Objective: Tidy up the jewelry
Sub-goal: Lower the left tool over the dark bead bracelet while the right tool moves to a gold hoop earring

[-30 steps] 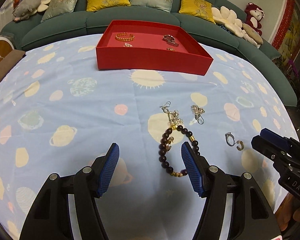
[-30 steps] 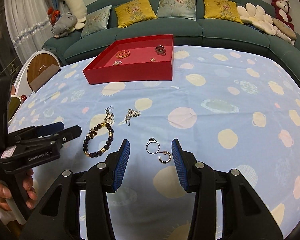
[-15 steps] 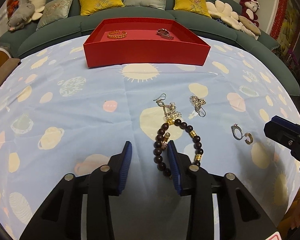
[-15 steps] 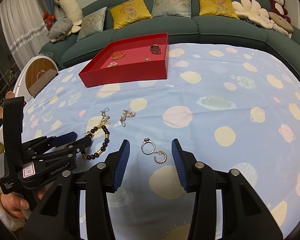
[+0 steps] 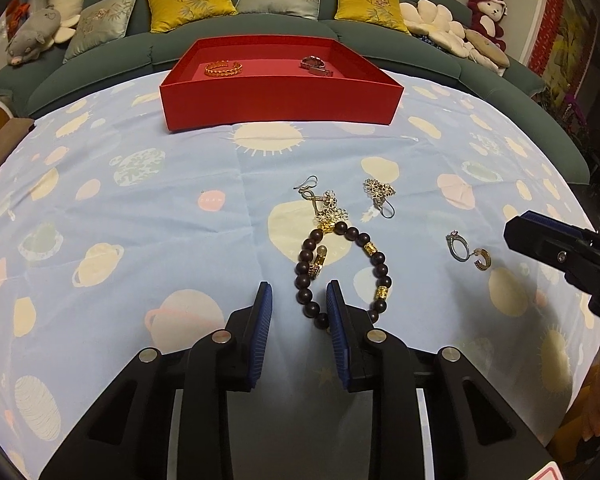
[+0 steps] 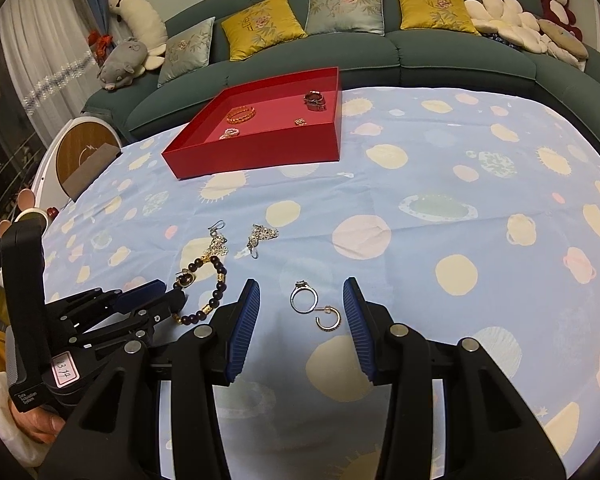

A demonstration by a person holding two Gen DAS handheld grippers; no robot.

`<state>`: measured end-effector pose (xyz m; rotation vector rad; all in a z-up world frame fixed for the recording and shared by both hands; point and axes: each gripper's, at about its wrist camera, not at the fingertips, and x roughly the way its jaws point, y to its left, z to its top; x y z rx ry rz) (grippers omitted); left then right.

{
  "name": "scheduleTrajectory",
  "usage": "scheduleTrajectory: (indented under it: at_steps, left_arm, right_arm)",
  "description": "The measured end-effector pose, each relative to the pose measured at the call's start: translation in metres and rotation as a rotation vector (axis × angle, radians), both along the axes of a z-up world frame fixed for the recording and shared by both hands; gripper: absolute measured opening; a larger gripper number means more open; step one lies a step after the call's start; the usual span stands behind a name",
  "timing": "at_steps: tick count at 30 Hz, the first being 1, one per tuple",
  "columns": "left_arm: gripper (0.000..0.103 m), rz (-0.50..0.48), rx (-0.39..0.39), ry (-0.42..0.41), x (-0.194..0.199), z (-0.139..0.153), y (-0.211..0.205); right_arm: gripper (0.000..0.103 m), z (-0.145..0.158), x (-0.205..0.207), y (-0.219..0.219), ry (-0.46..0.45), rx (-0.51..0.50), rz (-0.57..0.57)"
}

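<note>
Narrowed over the last second, the left gripper [image 5: 296, 304] has just been closing its jaws around the near side of the bead bracelet [image 5: 342, 272] on the surface, not yet pinching. Risk: beads roll aside or cloth gets pinched. The right gripper [image 6: 300, 306] hangs half-open around the ring [image 6: 303, 301].

One red tray [image 6: 260, 156], one bead bracelet [image 5: 342, 272], two flower earrings [image 5: 380, 196], four sofa cushions [image 6: 346, 8].
</note>
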<state>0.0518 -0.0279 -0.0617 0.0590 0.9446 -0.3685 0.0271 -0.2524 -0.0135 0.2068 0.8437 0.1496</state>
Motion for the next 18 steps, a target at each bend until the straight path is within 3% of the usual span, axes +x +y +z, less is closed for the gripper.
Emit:
scheduleTrajectory:
  at_steps: [18]
  left_arm:
    - [0.025, 0.117, -0.051, 0.02, 0.009, 0.016, 0.038]
  right_arm:
    - [0.041, -0.017, 0.025, 0.086, 0.028, -0.047, 0.223]
